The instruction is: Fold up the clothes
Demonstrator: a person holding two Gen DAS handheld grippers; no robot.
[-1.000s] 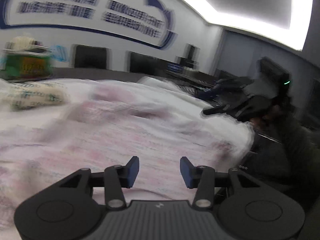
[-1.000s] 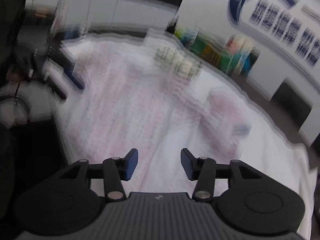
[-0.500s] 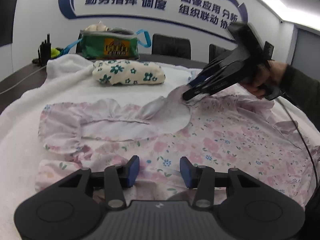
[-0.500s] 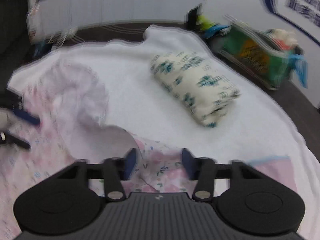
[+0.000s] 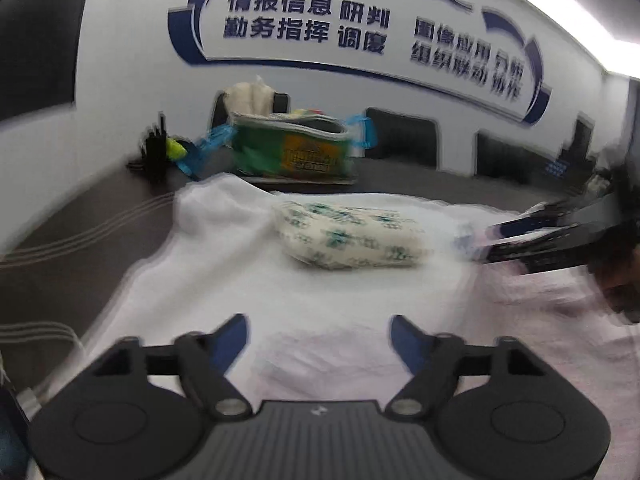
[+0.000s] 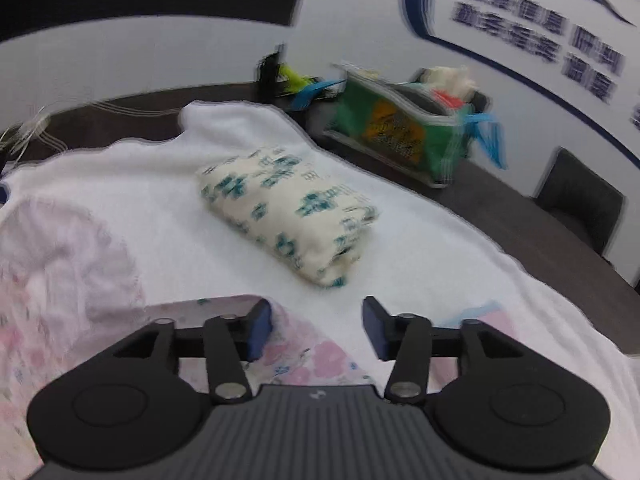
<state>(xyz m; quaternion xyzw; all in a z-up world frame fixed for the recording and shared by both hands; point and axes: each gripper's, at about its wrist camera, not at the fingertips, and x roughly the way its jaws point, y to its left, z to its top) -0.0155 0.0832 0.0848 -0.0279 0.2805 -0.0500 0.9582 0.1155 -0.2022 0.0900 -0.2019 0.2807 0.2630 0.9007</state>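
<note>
Right wrist view: the right gripper (image 6: 316,326) has its jaws spread wide with nothing between them, poised over the near edge of a pink floral garment (image 6: 60,280) that lies spread on a white towel (image 6: 420,248). Ahead of the fingers rests a folded cream garment with teal flowers (image 6: 288,216); beyond it stands a green bag (image 6: 400,128) on the dark table (image 6: 520,216). Left wrist view: the left gripper (image 5: 318,340) is likewise wide apart and empty, with pale pink fabric just below its tips. The pink garment looks thin, light and limp; it would likely sag and wrinkle, so a hem or corner offers the surest pinch.
</note>
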